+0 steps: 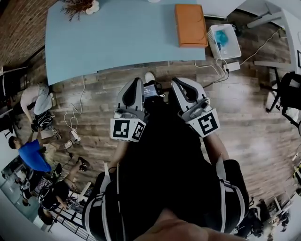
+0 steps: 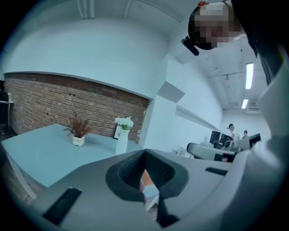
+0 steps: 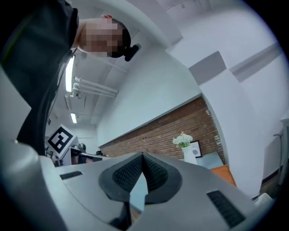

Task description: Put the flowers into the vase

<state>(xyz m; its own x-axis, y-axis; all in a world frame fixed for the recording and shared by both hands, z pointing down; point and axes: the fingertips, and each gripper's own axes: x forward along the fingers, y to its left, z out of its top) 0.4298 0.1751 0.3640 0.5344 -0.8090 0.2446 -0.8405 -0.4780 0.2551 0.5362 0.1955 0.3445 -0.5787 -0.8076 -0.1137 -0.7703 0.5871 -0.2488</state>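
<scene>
Head view: the person is looking steeply down & holding the left gripper and the right gripper side by side in front of the body, over a wood floor. Both are pointing toward a pale blue table. An orange pad is lying at the table's right end. A dried plant is sitting at its far left corner.

Left gripper view: the dark ribbed fingers are sitting together, tips meeting, w/ nothing clamped btwn them. Beyond them, on the table's far side, a tall slim white vase is standing upright. The flowers, a small bunch of white blooms w/ green leaves, are already sitting in its mouth. A picture frame is leaning just behind the vase against a brick wall. The dried plant, reddish-brown in a small white pot, is standing to the vase's left, apart from it.

Right gripper view: these fingers are also resting together, holding nothing. The vase w/ the flowers is showing past them at the right, upright before the brick wall, frame beside it, orange pad nearer the camera. The left gripper's marker cube is showing at the left.
</scene>
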